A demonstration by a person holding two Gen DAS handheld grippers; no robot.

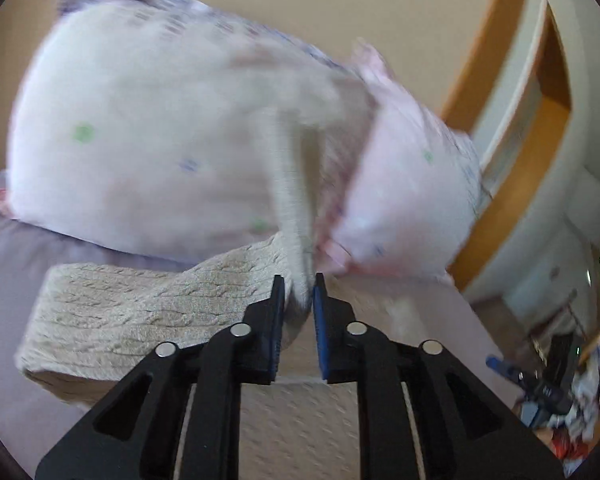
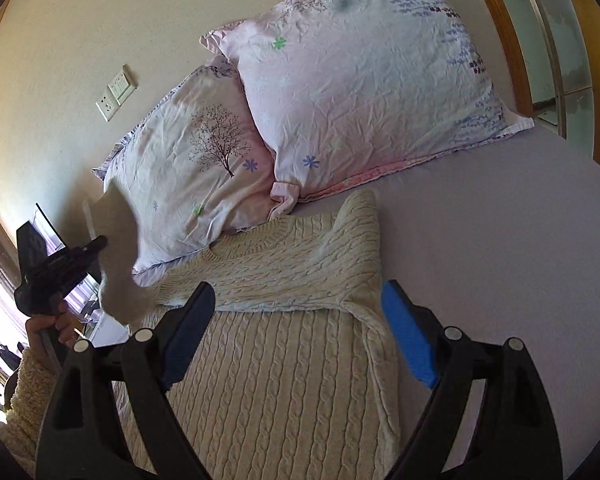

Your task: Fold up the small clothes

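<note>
A cream cable-knit sweater [image 2: 284, 344] lies on the lilac bed sheet [image 2: 500, 256], its right sleeve folded across the chest. My left gripper [image 1: 299, 292] is shut on the sweater's left sleeve [image 1: 296, 200], which it holds lifted above the bed; the view is motion-blurred. The rest of the sweater [image 1: 120, 312] lies below it. In the right wrist view the left gripper [image 2: 100, 246] shows at the left with the sleeve [image 2: 118, 264] hanging from it. My right gripper [image 2: 296, 312] is open and empty, hovering over the sweater's body.
Two pale pink patterned pillows [image 2: 364, 84] [image 2: 188, 168] lie at the head of the bed against a cream wall with a socket and switch [image 2: 116, 92]. A wooden door frame [image 1: 512, 152] stands to the right. Clutter [image 1: 560, 400] lies on the floor beyond the bed.
</note>
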